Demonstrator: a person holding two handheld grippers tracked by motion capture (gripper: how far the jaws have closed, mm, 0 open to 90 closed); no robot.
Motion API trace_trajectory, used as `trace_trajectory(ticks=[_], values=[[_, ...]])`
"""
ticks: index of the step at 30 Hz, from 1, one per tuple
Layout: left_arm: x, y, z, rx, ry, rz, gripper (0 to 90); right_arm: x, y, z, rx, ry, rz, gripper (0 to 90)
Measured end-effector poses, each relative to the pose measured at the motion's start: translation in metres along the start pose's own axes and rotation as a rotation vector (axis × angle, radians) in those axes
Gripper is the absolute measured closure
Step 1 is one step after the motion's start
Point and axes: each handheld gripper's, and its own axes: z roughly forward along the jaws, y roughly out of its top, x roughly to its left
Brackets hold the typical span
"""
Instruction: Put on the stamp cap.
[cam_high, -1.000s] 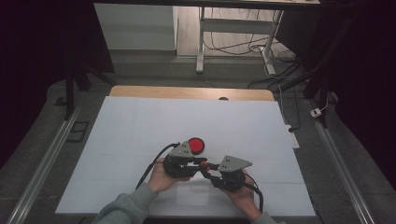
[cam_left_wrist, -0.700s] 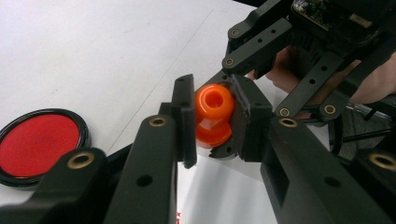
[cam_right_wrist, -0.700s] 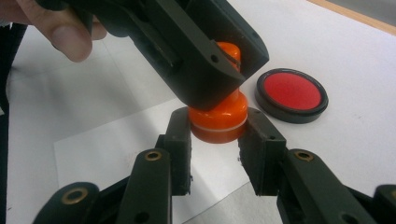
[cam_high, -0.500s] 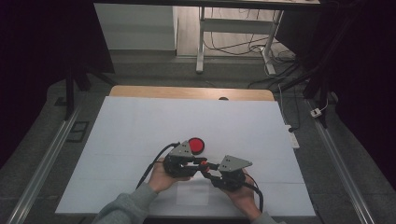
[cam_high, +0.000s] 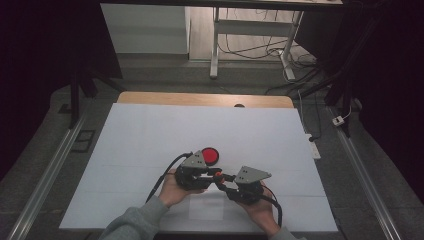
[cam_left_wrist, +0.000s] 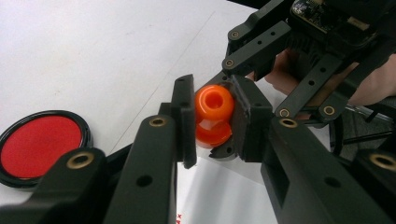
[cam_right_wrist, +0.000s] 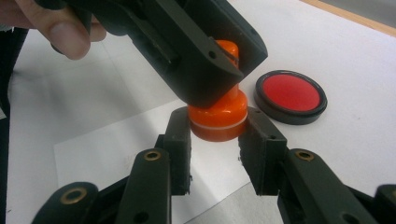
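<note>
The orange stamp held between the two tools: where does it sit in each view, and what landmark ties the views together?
High view: the orange stamp is a small dot below centre, between the two tools.
Left gripper view: centre, its knob clamped between the near jaws.
Right gripper view: centre, its wide base clamped between the near jaws.
Shared landmark: the red disc on the white table, lying just beside the stamp.

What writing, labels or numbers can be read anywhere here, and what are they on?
None can be read.
Red marks at the paper sheet's near edge: too small and cut off.
Circuit board on the right gripper: markings blurred.
Orange stamp, red disc: no text.
</note>
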Motion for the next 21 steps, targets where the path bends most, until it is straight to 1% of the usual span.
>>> trace_trajectory(ticks=[18,20,21], values=[[-0.0003,0.0005,0.0001,-0.004,-0.001,0.002,72.4,-0.0005,-0.0011,-0.0002,-0.018,0.000,0.001,64.1],[-0.0005,0.0005,0.0001,-0.006,0.000,0.003,72.4,-0.0009,-0.0010,-0.0006,-0.012,-0.001,-0.002,63.9],[-0.0005,0.0005,0.0002,-0.005,0.001,0.004,72.4,-0.0009,-0.0009,-0.0010,-0.005,-0.008,-0.005,63.9]])
